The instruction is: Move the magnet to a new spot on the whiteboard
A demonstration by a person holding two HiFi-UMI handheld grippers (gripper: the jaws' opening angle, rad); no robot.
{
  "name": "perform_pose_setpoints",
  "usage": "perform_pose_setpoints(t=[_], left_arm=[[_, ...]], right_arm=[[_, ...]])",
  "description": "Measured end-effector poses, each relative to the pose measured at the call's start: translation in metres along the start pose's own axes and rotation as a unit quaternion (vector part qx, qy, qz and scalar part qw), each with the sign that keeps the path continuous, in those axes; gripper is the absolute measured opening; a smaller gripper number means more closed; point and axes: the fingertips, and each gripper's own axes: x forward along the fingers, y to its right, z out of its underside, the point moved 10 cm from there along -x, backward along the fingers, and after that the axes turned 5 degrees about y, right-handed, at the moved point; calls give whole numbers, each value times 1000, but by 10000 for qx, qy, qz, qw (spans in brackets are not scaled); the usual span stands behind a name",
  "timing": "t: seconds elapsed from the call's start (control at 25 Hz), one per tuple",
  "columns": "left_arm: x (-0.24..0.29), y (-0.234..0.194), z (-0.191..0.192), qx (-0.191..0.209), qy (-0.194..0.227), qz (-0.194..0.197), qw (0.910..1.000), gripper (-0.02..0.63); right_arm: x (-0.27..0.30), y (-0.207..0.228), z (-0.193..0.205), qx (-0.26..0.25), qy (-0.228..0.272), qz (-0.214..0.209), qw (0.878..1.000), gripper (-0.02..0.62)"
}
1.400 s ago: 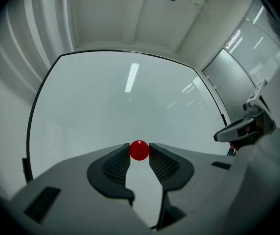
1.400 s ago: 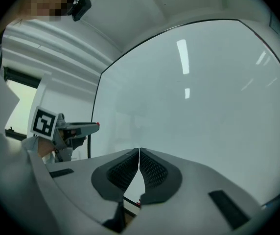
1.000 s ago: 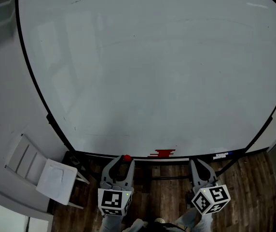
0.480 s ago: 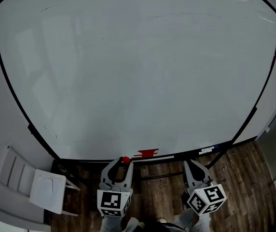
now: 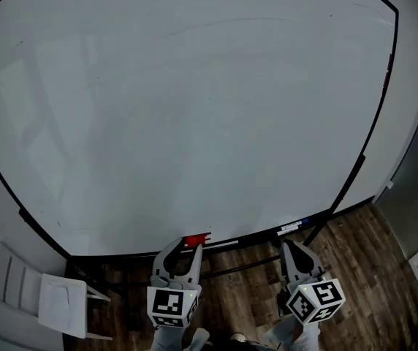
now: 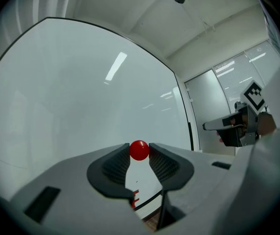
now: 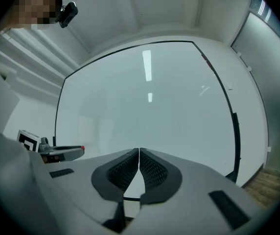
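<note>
A small red ball magnet [image 6: 139, 150] sits between the tips of my left gripper [image 6: 139, 151], which is shut on it. In the head view the left gripper [image 5: 182, 248] is low in front of the bottom edge of the big whiteboard [image 5: 194, 108], and the magnet [image 5: 192, 245] shows as a red dot at its fingertips. My right gripper [image 5: 294, 248] hangs beside it to the right. Its jaws [image 7: 139, 153] are shut with nothing between them. Both grippers point up at the whiteboard [image 7: 150, 106], clear of its surface.
A red item [image 5: 199, 238] lies on the board's tray just beyond the left gripper's tips, and a marker [image 5: 293, 227] lies further right. A white chair [image 5: 55, 302] stands at the lower left. Dark stand legs [image 5: 318, 232] and wood floor [image 5: 370, 262] are below the board.
The head view has swung, so the board fills more of the frame. The red tray item has slid left to the left gripper's tips. The magnet stays held.
</note>
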Motion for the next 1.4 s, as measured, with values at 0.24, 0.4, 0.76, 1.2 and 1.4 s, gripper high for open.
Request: perform_pose_setpoints(t=[0.24,0.4,0.76,1.2,1.4], left_arm=[[34,25,-11,155,187,276,9993,126],[59,29,-45,589,595,335,9959,126],[117,22,-149,1744,1342,92,9755,126],[152,-1,-206,2729,1356,-897,9482,126],[161,-6,-216,3178,1277,-1139,9326,126]], right_arm=[[-20,26,-6,21,74,255,9996,28],[-23,32,-6,60,75,251,9996,29],[-3,26,2,173,28,-164,9997,29],[12,27,0,229,88,-301,9992,29],[22,26,0,209,108,-375,9990,28]])
